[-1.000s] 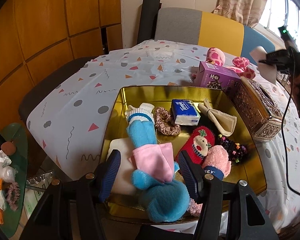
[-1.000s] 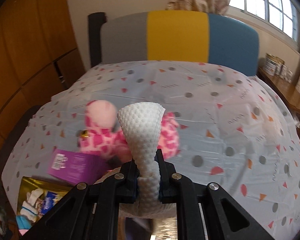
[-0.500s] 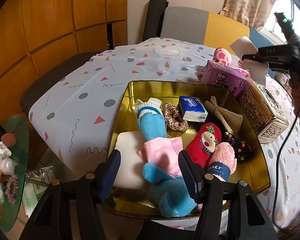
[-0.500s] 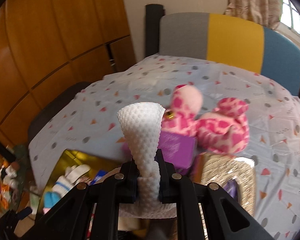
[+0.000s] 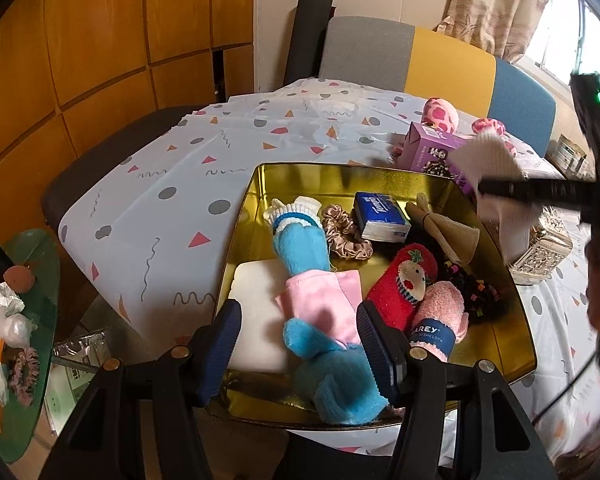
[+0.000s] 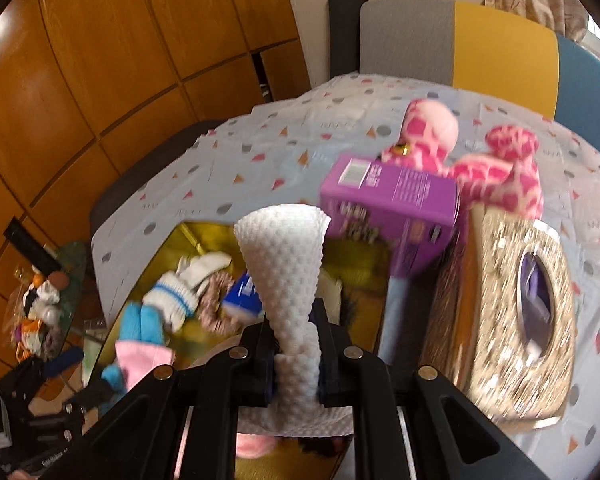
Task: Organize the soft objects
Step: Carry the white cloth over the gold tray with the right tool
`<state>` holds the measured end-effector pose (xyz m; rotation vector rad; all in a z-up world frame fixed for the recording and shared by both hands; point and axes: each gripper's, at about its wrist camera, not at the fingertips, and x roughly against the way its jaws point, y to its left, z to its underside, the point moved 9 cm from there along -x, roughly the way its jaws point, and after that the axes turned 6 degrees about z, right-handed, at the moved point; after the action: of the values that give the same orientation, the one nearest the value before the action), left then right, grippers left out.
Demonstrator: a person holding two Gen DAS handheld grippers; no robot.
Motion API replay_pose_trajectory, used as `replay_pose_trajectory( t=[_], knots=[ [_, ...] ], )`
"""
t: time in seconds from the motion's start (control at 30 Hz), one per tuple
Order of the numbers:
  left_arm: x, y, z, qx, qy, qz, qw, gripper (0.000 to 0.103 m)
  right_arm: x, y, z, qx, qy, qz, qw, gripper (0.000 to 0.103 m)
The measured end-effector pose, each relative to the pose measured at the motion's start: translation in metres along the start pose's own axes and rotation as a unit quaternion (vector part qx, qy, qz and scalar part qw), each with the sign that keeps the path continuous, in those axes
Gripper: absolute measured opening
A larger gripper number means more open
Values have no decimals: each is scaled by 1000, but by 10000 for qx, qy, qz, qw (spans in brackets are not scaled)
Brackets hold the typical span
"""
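R hand-held gripper (image 6: 296, 354) pinching towel (image 6: 288, 256).

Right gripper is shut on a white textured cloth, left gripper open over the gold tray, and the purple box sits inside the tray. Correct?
One error: the purple box sits outside the gold tray, on the table past its far rim, as the left wrist view shows. The right gripper is shut on the white cloth, and the left gripper is open.

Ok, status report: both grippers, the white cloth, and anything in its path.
Right gripper shut on white dimpled cloth, above gold tray. Left gripper open, over blue plush. Purple box and ornate tissue box close beside.
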<state>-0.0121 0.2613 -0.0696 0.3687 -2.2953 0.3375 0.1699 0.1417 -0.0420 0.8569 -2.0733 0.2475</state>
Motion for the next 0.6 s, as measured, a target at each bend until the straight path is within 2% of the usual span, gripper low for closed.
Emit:
replay_pose_trajectory(
  t=[0.23, 0.6],
  knots=[
    [3, -2, 0, -17, -47, 0, 10000, 61, 2, 15, 48, 143, 157, 52, 9998, 13],
    [3, -4, 1, 20, -77, 23, 10000, 62, 14, 29, 89, 307, 141, 260, 9991, 13]
  ],
)
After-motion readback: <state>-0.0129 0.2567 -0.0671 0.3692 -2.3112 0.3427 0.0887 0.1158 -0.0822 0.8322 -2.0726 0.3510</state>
